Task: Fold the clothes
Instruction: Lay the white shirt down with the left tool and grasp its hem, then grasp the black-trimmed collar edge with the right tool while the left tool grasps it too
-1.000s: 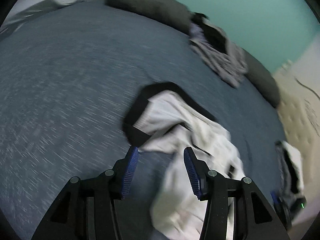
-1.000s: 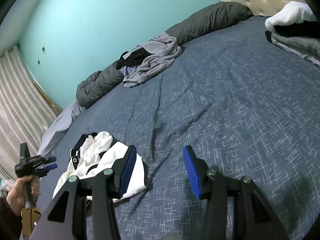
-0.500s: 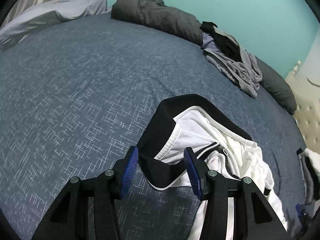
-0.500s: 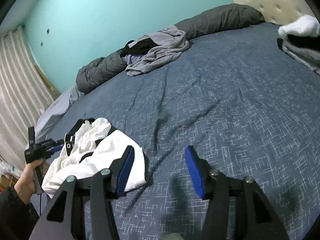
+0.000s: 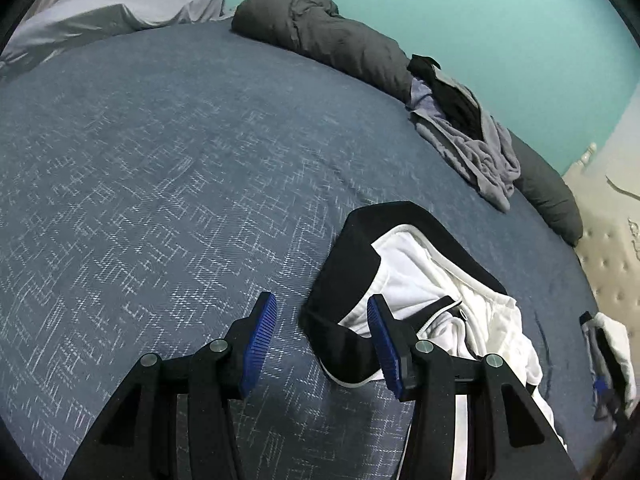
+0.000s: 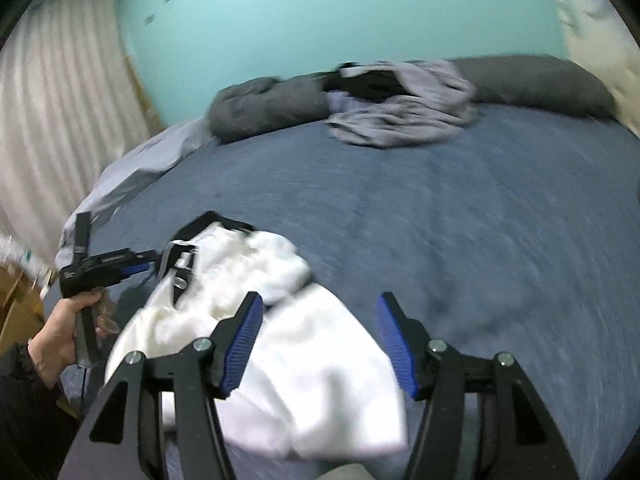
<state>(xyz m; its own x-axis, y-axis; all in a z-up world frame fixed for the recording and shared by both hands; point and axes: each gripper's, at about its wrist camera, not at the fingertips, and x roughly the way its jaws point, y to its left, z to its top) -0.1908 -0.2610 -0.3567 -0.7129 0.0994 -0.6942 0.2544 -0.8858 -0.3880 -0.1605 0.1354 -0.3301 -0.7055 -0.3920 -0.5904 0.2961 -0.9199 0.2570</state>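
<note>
Since a second ago both claws have closed in on the white-and-black jacket [image 5: 416, 280], which lies crumpled on the blue bed [image 5: 160, 200]. Left claw [image 5: 320, 344] stands wide at its black hem edge; right claw [image 6: 316, 336] hangs wide over the white part. Judging by this, the garment is being gripped for spreading; next, each claw needs an edge to pinch.

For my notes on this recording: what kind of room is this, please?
Most likely a bedroom. The white and black garment lies on a wide bed with a blue patterned cover, a rolled grey duvet runs along the turquoise wall, and a tufted headboard stands at one end.
</note>
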